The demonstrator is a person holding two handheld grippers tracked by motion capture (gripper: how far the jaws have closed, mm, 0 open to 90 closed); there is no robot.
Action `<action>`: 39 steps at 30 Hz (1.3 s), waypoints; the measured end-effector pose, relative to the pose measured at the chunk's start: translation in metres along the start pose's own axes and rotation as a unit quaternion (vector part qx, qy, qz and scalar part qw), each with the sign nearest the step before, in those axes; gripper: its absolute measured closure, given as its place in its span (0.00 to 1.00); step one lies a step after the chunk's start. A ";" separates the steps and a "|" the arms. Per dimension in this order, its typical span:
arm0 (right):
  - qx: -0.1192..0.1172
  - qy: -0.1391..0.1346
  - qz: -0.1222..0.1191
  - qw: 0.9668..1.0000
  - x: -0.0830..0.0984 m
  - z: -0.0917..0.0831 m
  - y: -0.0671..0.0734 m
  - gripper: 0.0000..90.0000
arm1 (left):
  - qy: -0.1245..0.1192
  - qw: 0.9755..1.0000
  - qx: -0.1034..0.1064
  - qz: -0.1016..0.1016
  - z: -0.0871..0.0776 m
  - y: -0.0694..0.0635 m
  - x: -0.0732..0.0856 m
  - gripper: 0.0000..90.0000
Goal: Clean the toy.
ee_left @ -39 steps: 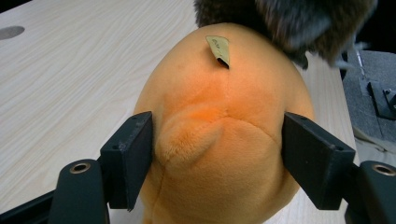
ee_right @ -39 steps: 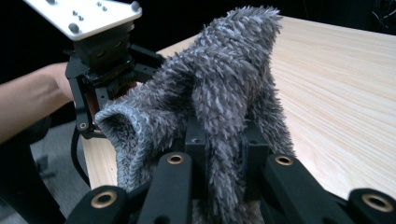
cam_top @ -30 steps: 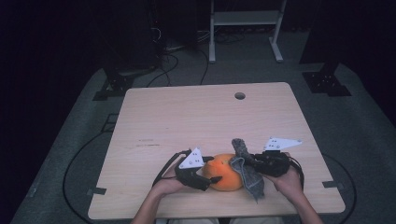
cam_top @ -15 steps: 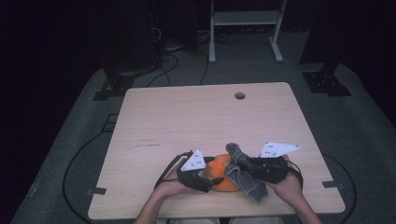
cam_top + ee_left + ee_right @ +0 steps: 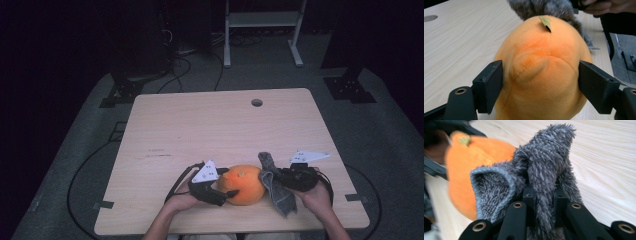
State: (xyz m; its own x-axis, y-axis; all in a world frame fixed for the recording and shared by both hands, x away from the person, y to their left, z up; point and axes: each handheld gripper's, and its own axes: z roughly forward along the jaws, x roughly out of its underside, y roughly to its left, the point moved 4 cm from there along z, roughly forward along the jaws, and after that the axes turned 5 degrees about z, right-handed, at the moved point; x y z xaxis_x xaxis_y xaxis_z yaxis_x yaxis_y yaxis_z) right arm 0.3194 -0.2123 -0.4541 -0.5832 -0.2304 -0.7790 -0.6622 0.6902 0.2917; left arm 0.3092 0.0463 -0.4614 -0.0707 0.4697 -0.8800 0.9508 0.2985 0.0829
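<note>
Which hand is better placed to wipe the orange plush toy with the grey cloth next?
Probably the right: the right tool is clamped on the fuzzy grey cloth, which sits beside the round orange plush toy. The left tool has a jaw on either side of the toy.

A pale wooden table [image 5: 220, 130] with a light grain stands in the middle of a dim room; a small round hole [image 5: 257, 102] sits in its top toward one o'clock; grey carpet [image 5: 385, 130] covers the floor around it; black cables [image 5: 82, 170] loop over the carpet at nine o'clock; a white metal frame [image 5: 262, 20] stands at twelve o'clock; black stand bases [image 5: 350, 87] rest at two and [image 5: 122, 92] ten o'clock; the far room lies in darkness; light falls mainly on the tabletop.
</note>
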 end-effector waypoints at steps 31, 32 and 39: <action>-0.065 -0.043 -0.060 0.995 -0.037 -0.008 0.067 0.85 | 0.000 1.000 -0.008 -0.001 0.007 -0.002 -0.002 0.23; -0.068 -0.047 -0.064 0.994 -0.040 -0.010 0.070 0.85 | -0.001 1.000 -0.008 -0.002 0.007 -0.002 -0.002 0.23; -0.067 -0.063 -0.087 0.992 -0.049 -0.016 0.082 0.85 | -0.005 1.000 -0.014 -0.002 0.010 -0.004 -0.005 0.23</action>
State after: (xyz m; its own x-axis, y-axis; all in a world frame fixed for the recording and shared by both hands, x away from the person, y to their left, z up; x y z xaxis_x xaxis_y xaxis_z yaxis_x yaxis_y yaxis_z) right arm 0.2860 -0.1554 -0.3825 -0.3975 -0.2443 -0.8845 -0.8085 0.5491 0.2116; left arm 0.3085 0.0339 -0.4618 -0.0703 0.4596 -0.8853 0.9418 0.3230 0.0929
